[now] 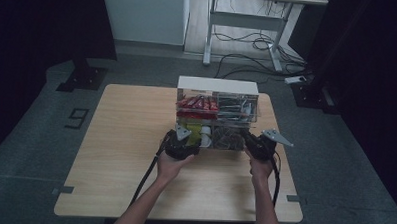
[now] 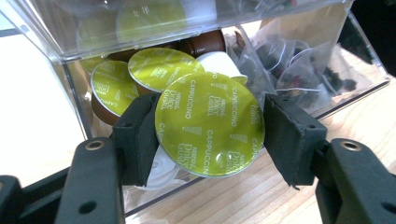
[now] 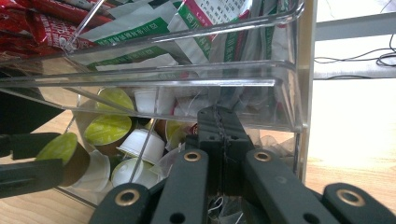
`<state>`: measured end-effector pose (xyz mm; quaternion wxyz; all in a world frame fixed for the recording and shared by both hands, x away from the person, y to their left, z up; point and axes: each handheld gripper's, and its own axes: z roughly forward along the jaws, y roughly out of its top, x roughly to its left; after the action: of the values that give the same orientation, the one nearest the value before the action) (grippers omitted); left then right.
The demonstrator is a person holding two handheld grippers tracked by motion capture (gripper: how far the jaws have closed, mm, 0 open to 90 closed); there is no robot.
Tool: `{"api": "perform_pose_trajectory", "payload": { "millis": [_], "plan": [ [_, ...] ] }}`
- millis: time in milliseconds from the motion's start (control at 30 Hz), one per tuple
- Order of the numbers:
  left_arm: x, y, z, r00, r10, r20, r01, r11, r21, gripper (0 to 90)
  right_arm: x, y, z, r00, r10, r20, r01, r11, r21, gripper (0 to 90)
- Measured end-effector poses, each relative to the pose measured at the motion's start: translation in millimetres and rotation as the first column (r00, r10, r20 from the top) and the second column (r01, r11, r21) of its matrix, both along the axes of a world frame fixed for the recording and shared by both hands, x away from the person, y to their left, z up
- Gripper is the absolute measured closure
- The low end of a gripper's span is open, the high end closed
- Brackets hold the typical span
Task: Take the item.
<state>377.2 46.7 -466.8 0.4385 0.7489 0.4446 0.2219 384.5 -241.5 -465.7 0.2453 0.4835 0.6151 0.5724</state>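
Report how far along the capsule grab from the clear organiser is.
Done: the left tongs have shut on a green capsule at the lower drawer. In hand: the right tongs are shut, jaws together against the drawer's front on the tea-bag side; whether they pinch anything is unclear. Left: the capsule is barely out, so it has yet to be drawn clear and set down somewhere.
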Motion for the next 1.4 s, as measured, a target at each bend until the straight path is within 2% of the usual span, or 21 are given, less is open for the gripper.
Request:
{"api": "perform_pose_trajectory", "payload": {
  "millis": [700, 1233, 1400],
  "plan": [
    [-13.9, 13.6, 3.4, 1.0, -0.005, 0.006, 0.005, 0.9994, -0.034, 38.5, 0.4, 0.2, -0.9, 1.0, -0.004, -0.001, 0.004, 1.0, -0.002, 89.1],
    [-18.0, 31.1, 1.7, 0.9999, 0.016, 0.004, -0.016, 0.9994, -0.031, 38.5, 0.6, 0.2, -1.3, 1.0, -0.004, -0.002, 0.004, 1.0, -0.004, 89.1],
    [-19.1, 39.8, 0.8, 0.9996, 0.027, -0.004, -0.027, 0.9985, -0.047, 38.5, 0.8, 0.2, -1.5, 1.0, -0.004, -0.003, 0.004, 1.0, -0.007, 89.1]
  ]
}}
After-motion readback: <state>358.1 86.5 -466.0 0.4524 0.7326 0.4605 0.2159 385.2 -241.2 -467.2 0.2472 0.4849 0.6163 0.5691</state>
